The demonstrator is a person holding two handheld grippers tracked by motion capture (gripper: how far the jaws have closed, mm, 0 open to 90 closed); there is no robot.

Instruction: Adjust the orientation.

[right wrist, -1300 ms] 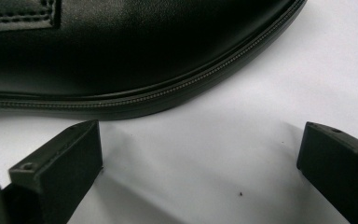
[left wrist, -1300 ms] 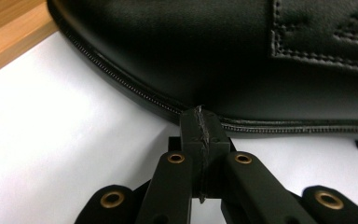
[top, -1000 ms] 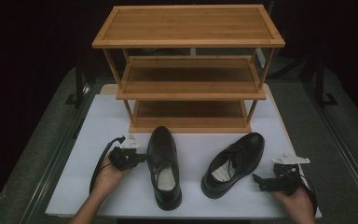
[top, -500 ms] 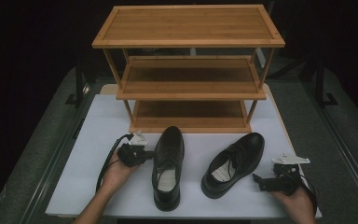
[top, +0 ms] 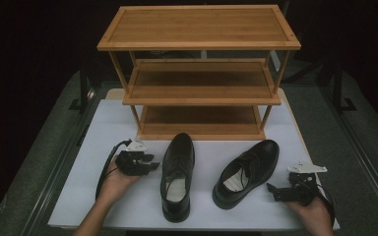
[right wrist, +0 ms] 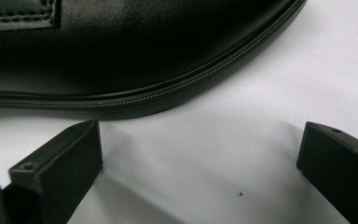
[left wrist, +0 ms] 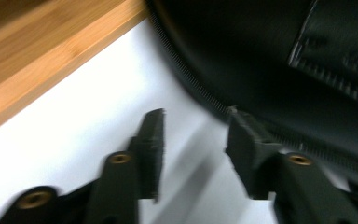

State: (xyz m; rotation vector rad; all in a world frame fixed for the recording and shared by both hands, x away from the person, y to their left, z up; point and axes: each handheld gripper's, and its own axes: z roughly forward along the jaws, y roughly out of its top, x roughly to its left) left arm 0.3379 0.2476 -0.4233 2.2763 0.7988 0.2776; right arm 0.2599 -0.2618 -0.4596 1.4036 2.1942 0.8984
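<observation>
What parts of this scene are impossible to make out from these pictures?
- Left shoe: the left gripper view is blurred and cuts off most of it.
- Right shoe: the right gripper view's top edge cuts it off; its insole print is too small to read in the high view.
- Shoe rack: its lowest shelf's back is dark under the middle shelf in the high view.

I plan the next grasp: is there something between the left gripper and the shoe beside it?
Nothing visible. The left gripper, jaws open, sits right beside the left black shoe on the white tabletop; bare tabletop shows between its jaws.
</observation>
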